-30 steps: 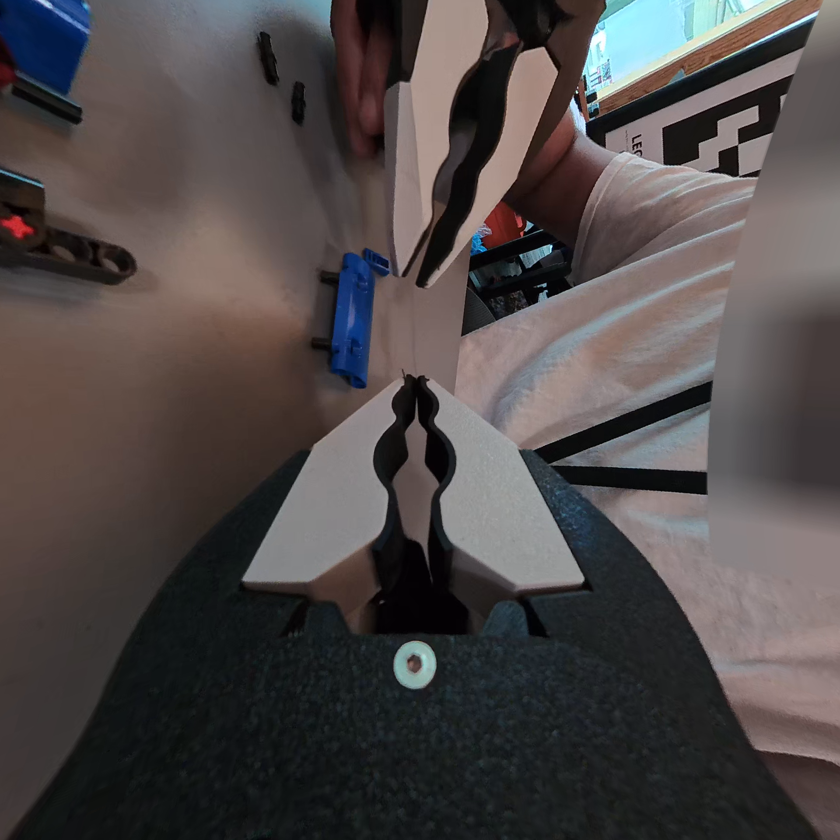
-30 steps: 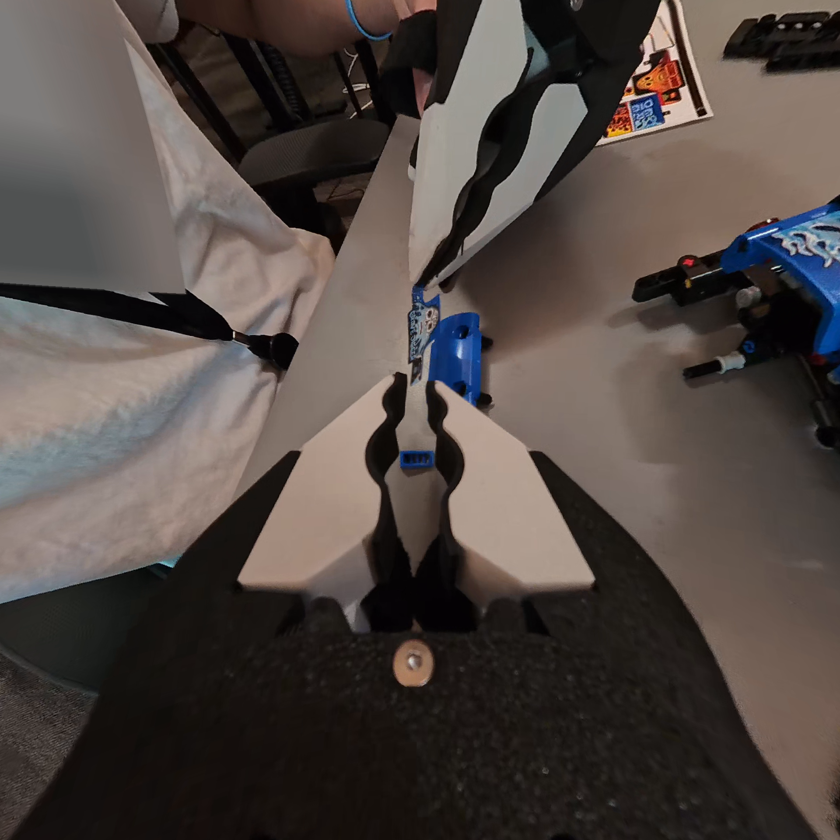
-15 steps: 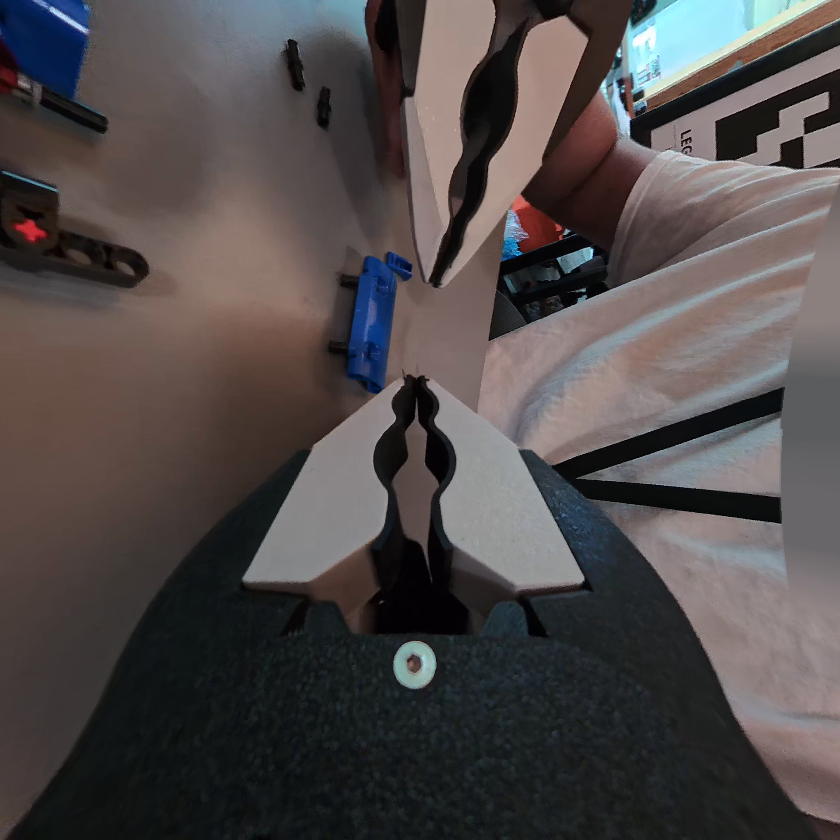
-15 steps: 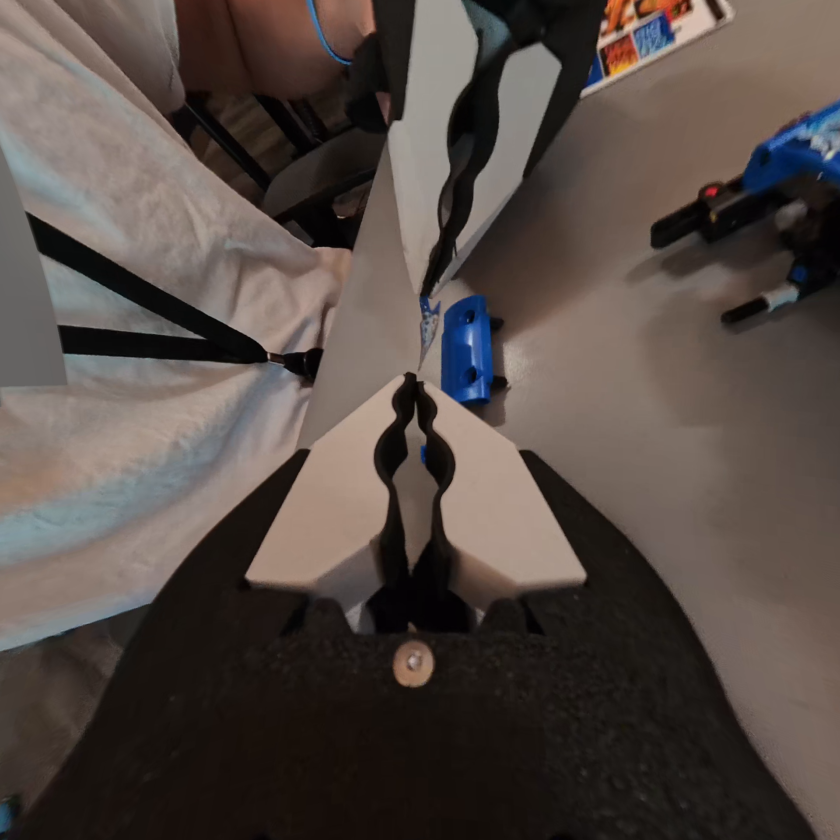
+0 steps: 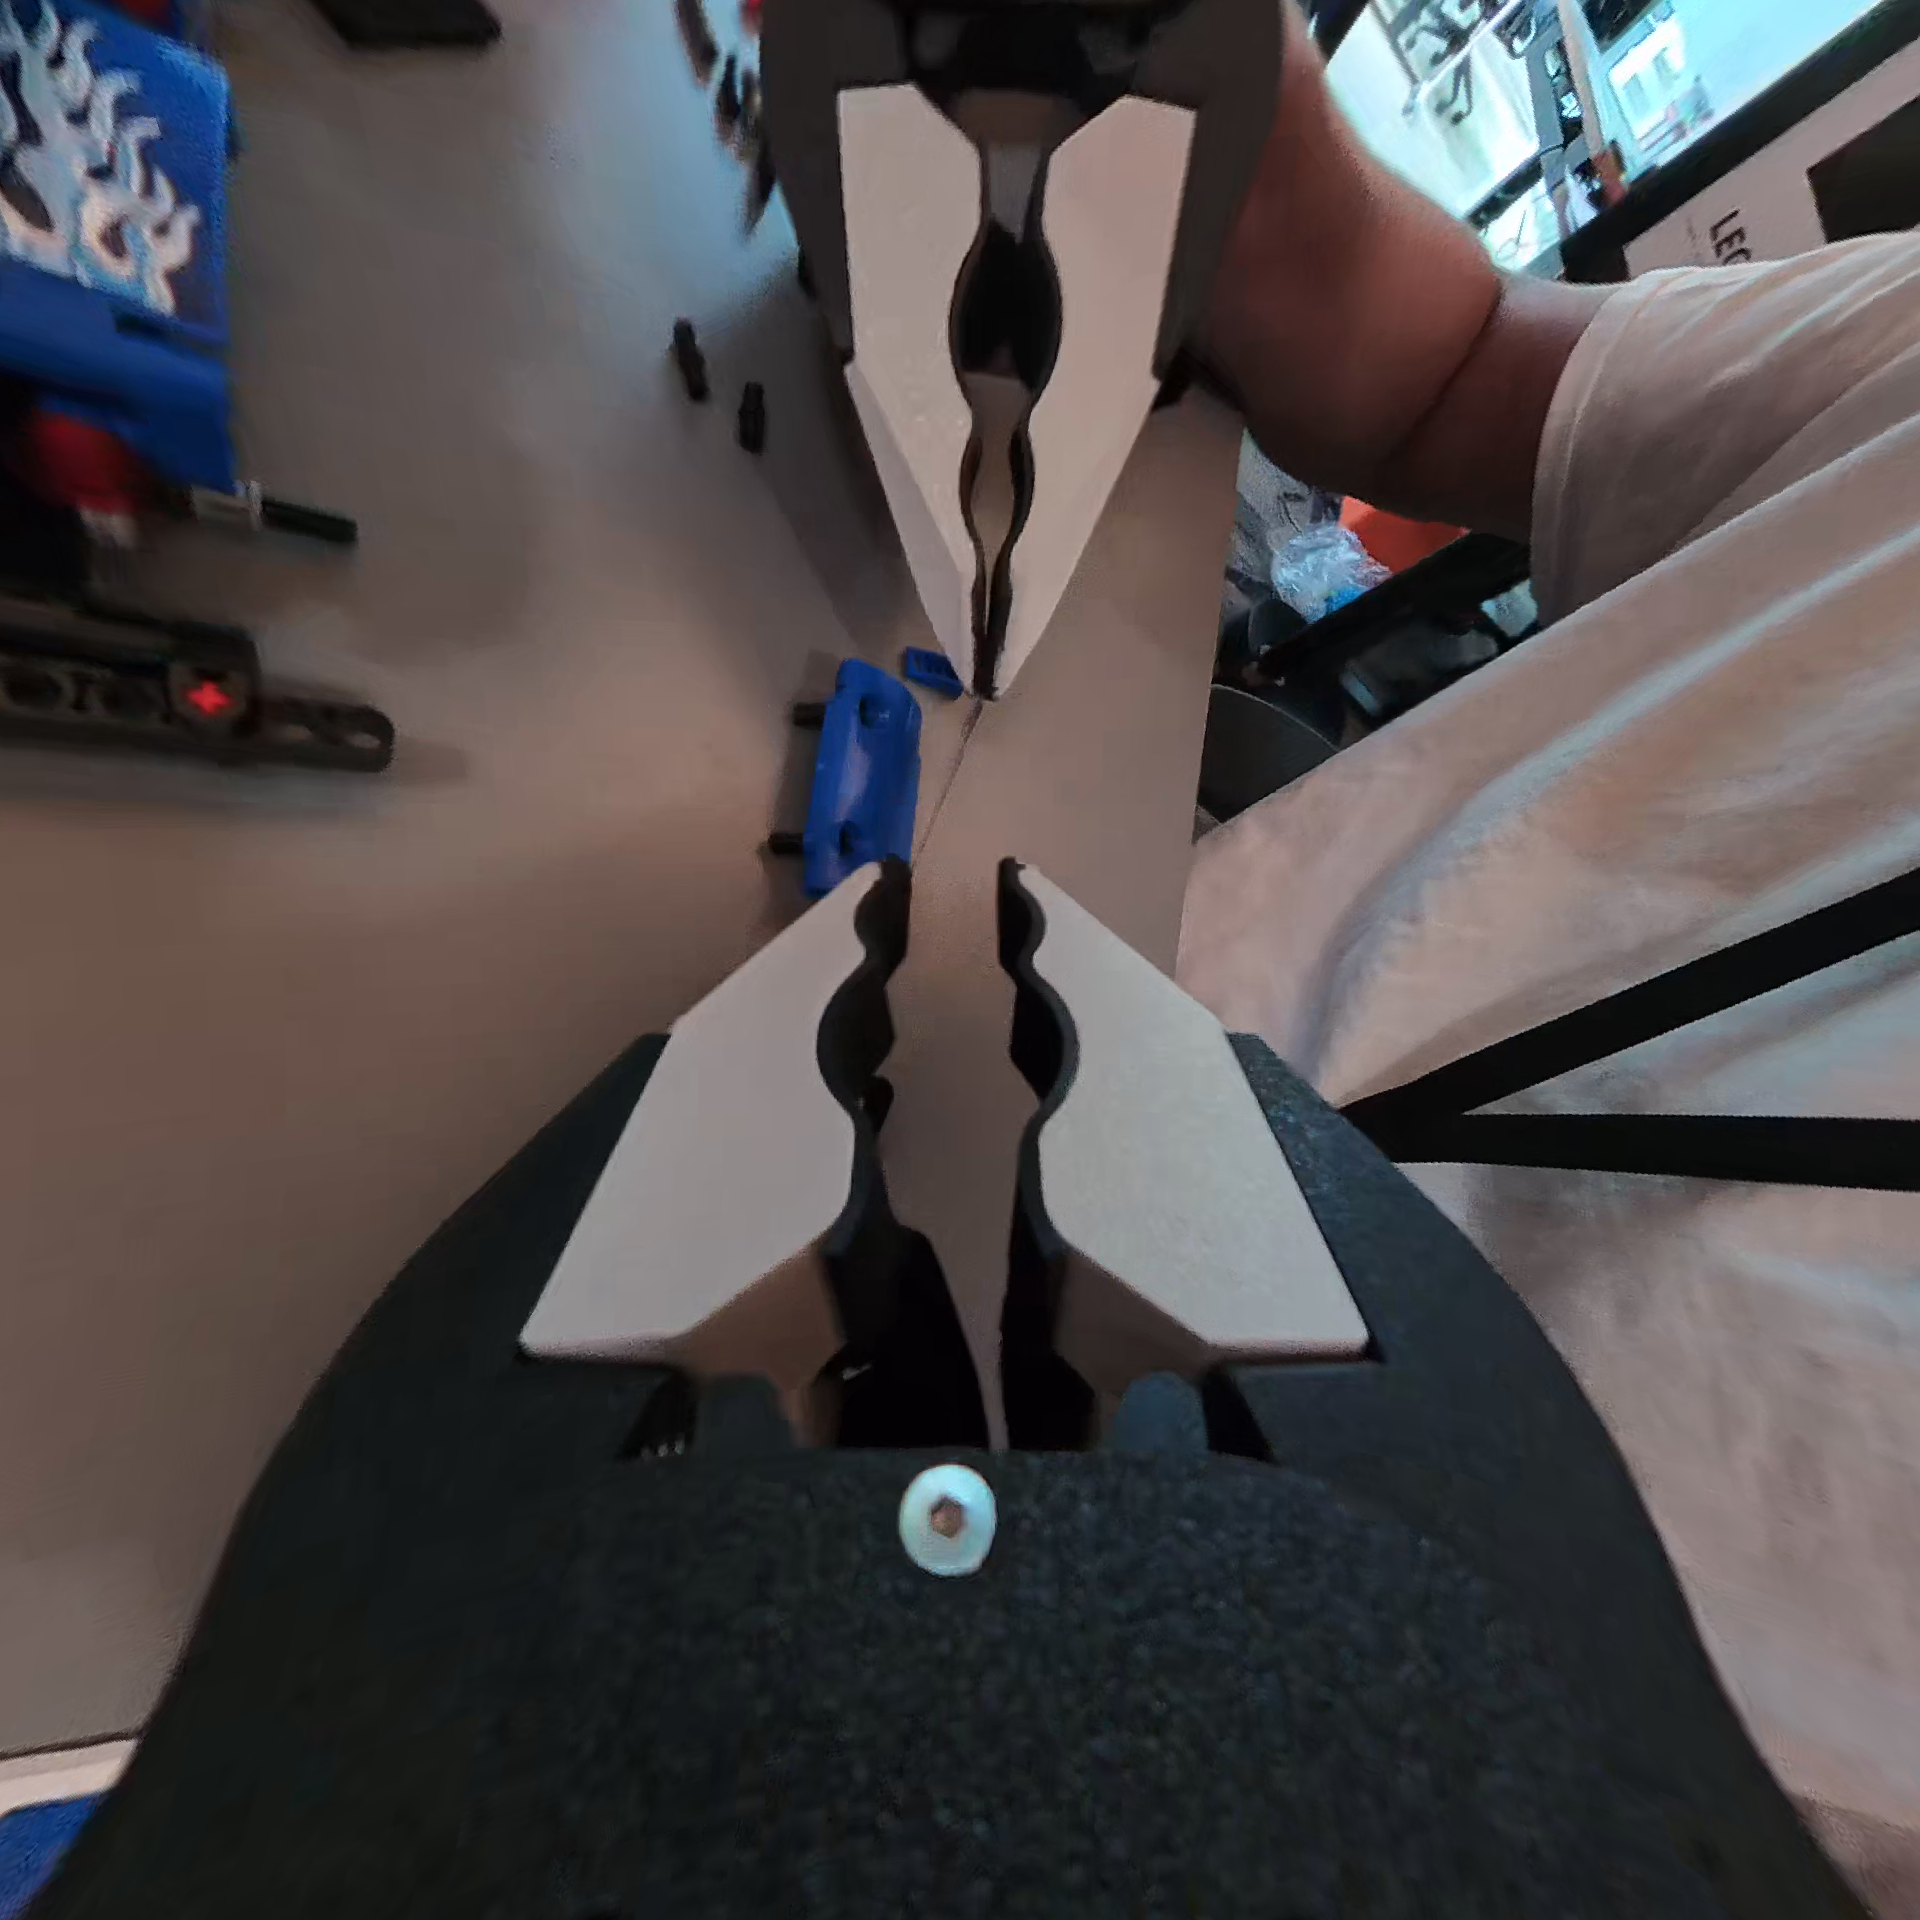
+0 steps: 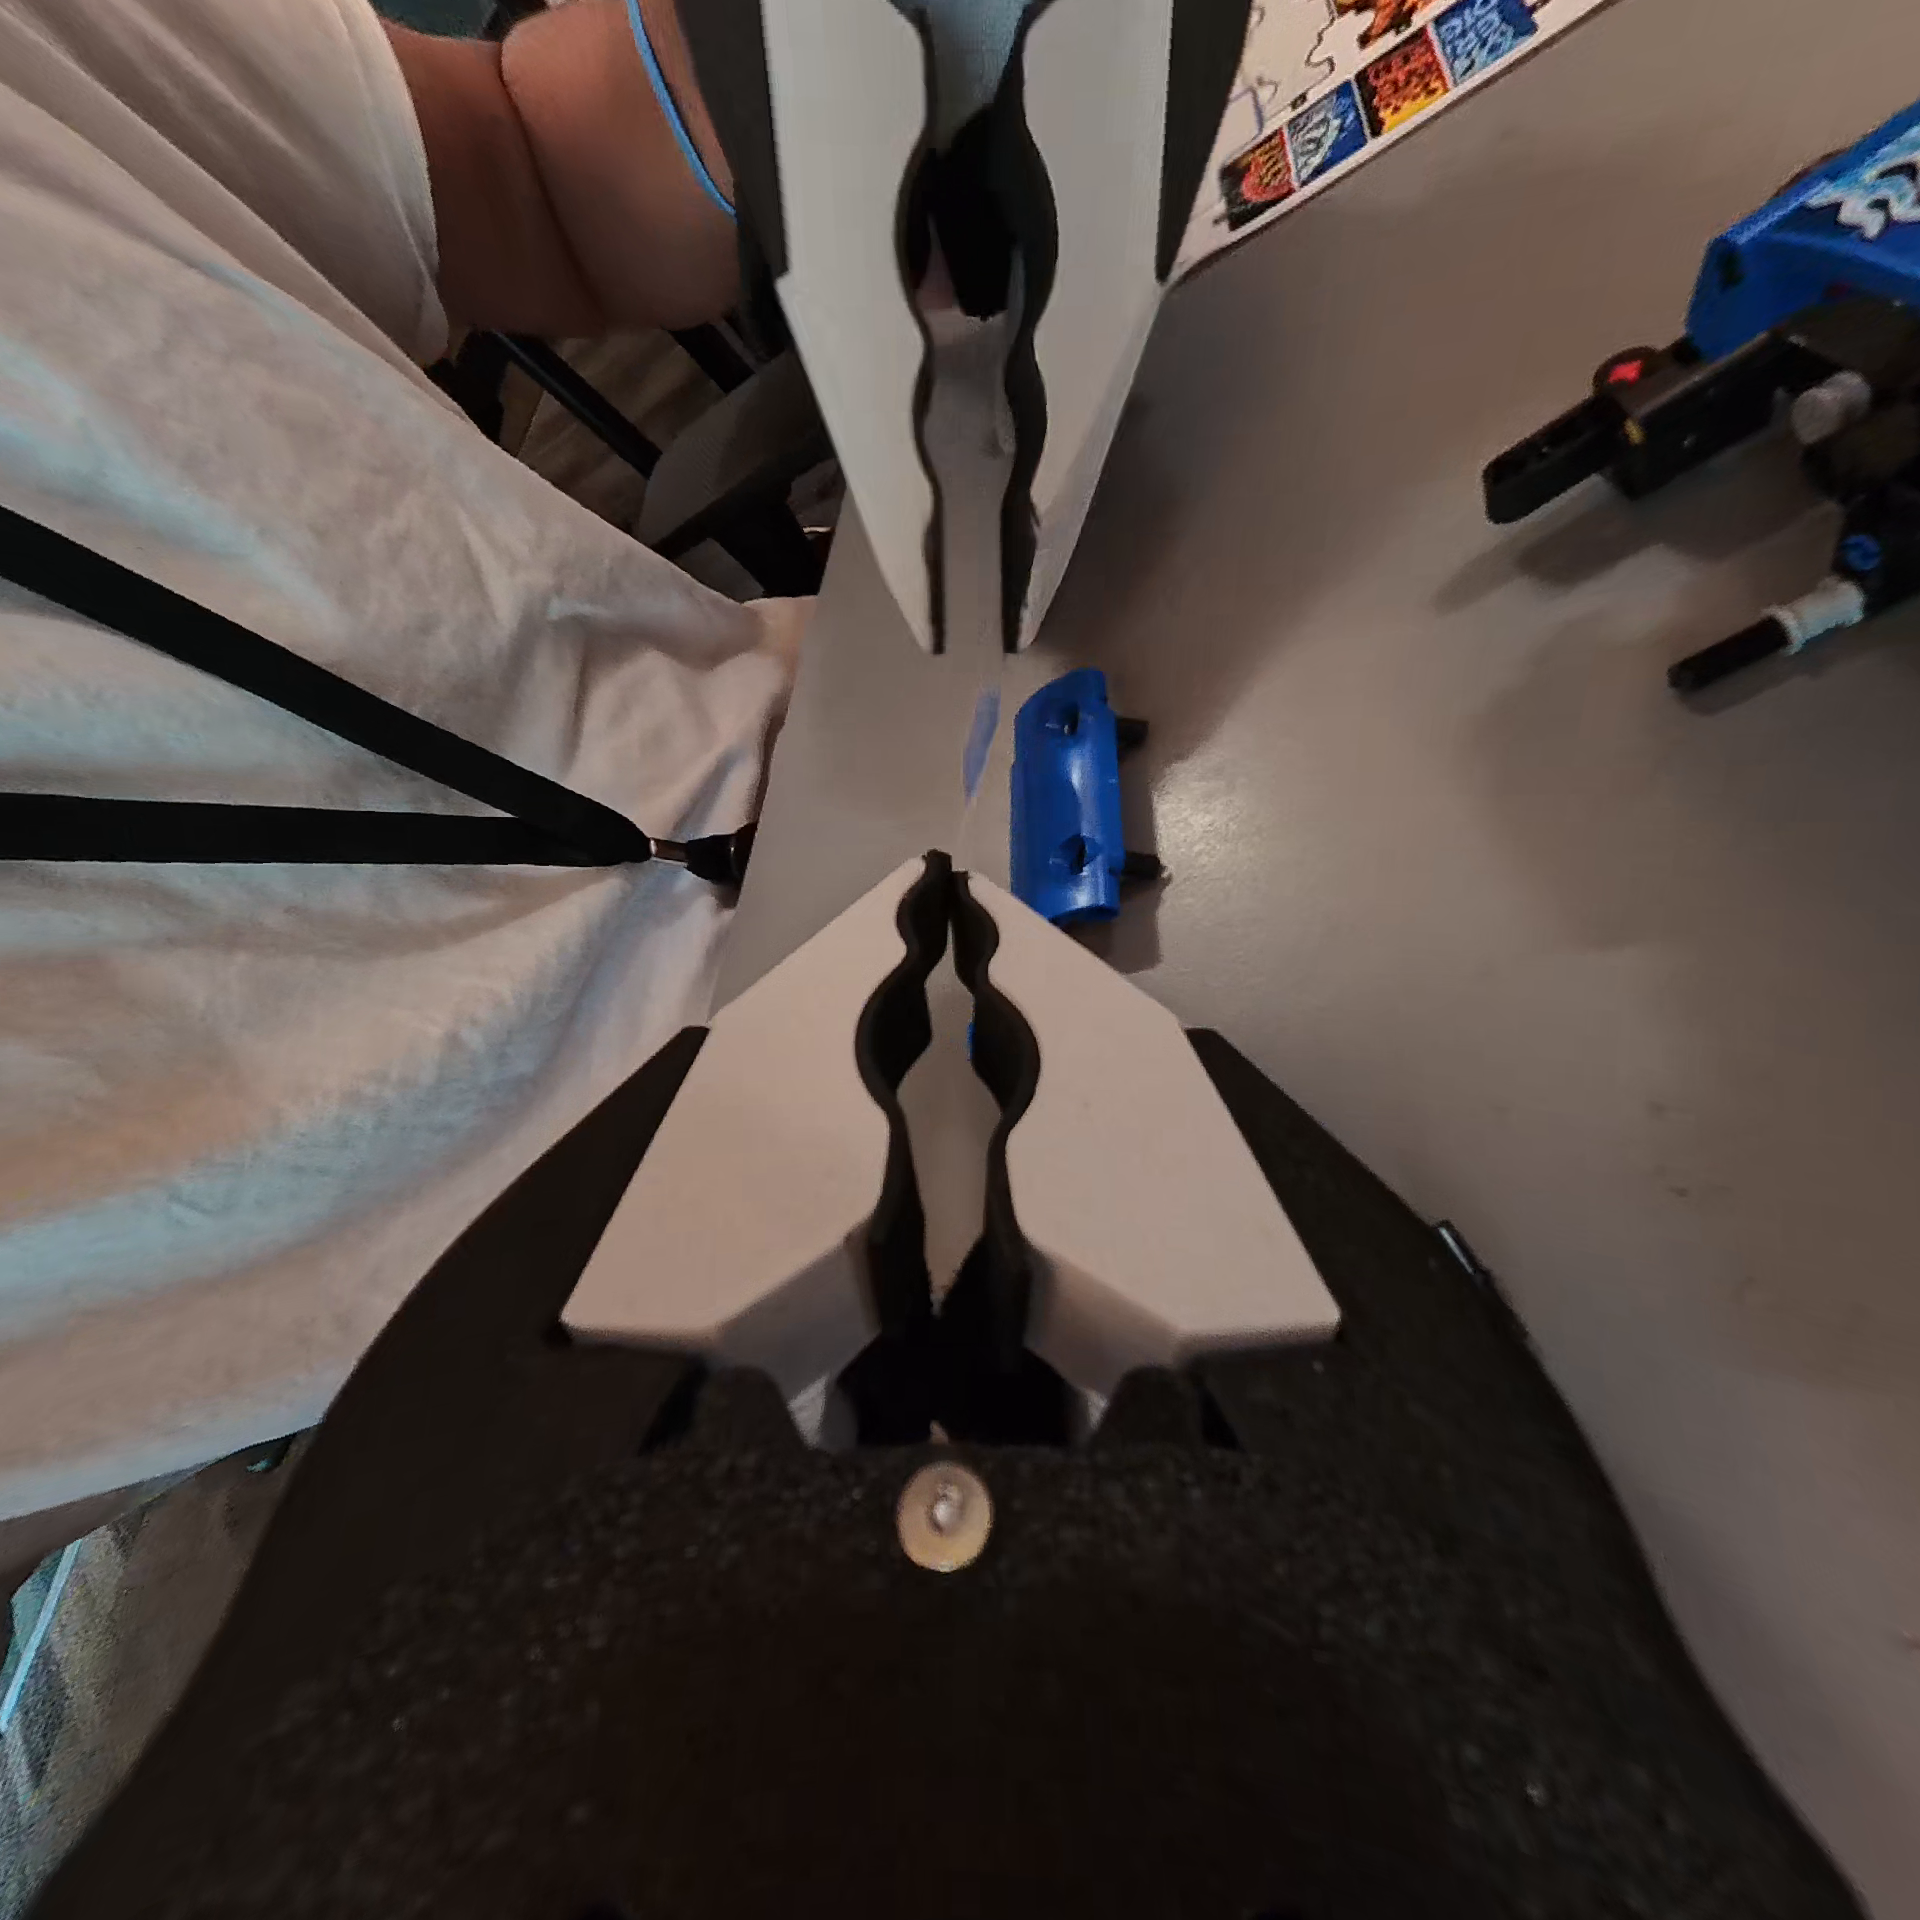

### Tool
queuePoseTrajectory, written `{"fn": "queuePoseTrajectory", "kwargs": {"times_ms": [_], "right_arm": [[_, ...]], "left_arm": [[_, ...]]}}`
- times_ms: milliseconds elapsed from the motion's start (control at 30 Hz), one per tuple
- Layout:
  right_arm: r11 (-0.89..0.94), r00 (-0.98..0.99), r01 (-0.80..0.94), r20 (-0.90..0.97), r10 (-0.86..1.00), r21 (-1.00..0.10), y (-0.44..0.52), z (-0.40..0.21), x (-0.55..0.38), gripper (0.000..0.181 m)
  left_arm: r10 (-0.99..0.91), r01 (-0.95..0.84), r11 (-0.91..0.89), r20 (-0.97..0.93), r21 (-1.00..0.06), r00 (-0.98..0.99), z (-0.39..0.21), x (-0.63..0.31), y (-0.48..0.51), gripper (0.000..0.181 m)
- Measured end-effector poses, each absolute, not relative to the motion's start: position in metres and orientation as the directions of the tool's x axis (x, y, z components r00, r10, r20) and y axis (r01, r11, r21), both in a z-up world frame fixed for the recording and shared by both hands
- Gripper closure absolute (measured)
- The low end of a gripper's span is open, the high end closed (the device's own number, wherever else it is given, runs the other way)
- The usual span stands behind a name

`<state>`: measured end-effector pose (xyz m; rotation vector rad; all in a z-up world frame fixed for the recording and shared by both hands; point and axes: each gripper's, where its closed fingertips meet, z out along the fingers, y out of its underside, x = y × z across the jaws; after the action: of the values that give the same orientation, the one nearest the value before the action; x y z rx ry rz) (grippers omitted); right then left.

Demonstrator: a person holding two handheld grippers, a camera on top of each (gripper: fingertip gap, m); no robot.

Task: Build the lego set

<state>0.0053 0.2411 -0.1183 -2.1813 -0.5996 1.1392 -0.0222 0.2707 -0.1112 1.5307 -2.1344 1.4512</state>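
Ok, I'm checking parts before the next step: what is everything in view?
blue panel: one, blue, on the table between the grippers
small plate: one, blue, beside the panel
sticker: one, blue print, in the right gripper's tips
pins: at least two, black, farther along the table
part-built model: one, blue and black, table's side
sticker sheet: one, multicoloured, far end
table: one, grey
shirt: one, white, black straps
left gripper: one, open
right gripper: one, shut on the sticker
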Motion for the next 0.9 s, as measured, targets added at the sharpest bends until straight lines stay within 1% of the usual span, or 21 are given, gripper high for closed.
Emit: {"fn": "queuePoseTrajectory", "kwargs": {"times_ms": [67, 100, 133, 200, 267, 367, 433, 500, 567, 633, 800, 867, 900], "right_arm": [[-0.718, 0.516, 0.108, -0.579, 0.631, -0.687, 0.240, -0.117, 0.004, 0.181], [-0.720, 0.513, 0.105, -0.583, 0.630, -0.686, 0.240, -0.116, 0.003, 0.181], [-0.722, 0.503, 0.100, -0.591, 0.630, -0.684, 0.240, -0.115, 0.003, 0.181], [-0.716, 0.474, 0.094, -0.601, 0.644, -0.692, 0.237, -0.111, 0.000, 0.181], [-0.696, 0.466, 0.098, -0.585, 0.664, -0.711, 0.236, -0.107, -0.002, 0.181], [-0.719, 0.462, 0.096, -0.609, 0.645, -0.688, 0.234, -0.110, 0.001, 0.181], [-0.753, 0.443, 0.083, -0.652, 0.615, -0.653, 0.231, -0.112, 0.004, 0.181], [-0.783, 0.424, 0.077, -0.691, 0.586, -0.617, 0.229, -0.113, 0.005, 0.181], [-0.794, 0.414, 0.071, -0.707, 0.574, -0.603, 0.227, -0.112, 0.004, 0.181], [-0.812, 0.419, 0.079, -0.720, 0.553, -0.578, 0.226, -0.115, 0.003, 0.181], [-0.822, 0.440, 0.098, -0.717, 0.541, -0.561, 0.226, -0.121, 0.002, 0.181], [-0.821, 0.449, 0.101, -0.711, 0.542, -0.562, 0.227, -0.122, 0.002, 0.181], [-0.820, 0.456, 0.104, -0.706, 0.542, -0.562, 0.227, -0.123, 0.002, 0.181]], "left_arm": [[-0.666, -0.722, 0.028, 0.526, -0.691, -0.530, -0.105, -0.023, 0.269, 0.152], [-0.682, -0.684, 0.046, 0.478, -0.728, -0.554, -0.104, -0.024, 0.269, 0.148], [-0.713, -0.645, 0.071, 0.414, -0.761, -0.566, -0.105, -0.023, 0.272, 0.139], [-0.762, -0.595, 0.127, 0.306, -0.794, -0.571, -0.109, -0.024, 0.278, 0.126], [-0.782, -0.554, 0.183, 0.221, -0.812, -0.582, -0.112, -0.026, 0.282, 0.123], [-0.767, -0.477, 0.323, 0.069, -0.818, -0.638, -0.119, -0.030, 0.282, 0.119], [-0.744, -0.430, 0.419, -0.030, -0.800, -0.667, -0.124, -0.027, 0.282, 0.123], [-0.712, -0.402, 0.518, -0.121, -0.755, -0.692, -0.133, -0.023, 0.286, 0.124], [-0.672, -0.371, 0.583, -0.172, -0.723, -0.721, -0.137, -0.021, 0.286, 0.127], [-0.633, -0.339, 0.613, -0.185, -0.714, -0.752, -0.139, -0.019, 0.282, 0.130], [-0.595, -0.317, 0.616, -0.161, -0.721, -0.788, -0.140, -0.014, 0.275, 0.137], [-0.597, -0.333, 0.603, -0.133, -0.725, -0.791, -0.142, -0.013, 0.274, 0.151], [-0.599, -0.336, 0.596, -0.125, -0.729, -0.791, -0.142, -0.013, 0.273, 0.154]]}}
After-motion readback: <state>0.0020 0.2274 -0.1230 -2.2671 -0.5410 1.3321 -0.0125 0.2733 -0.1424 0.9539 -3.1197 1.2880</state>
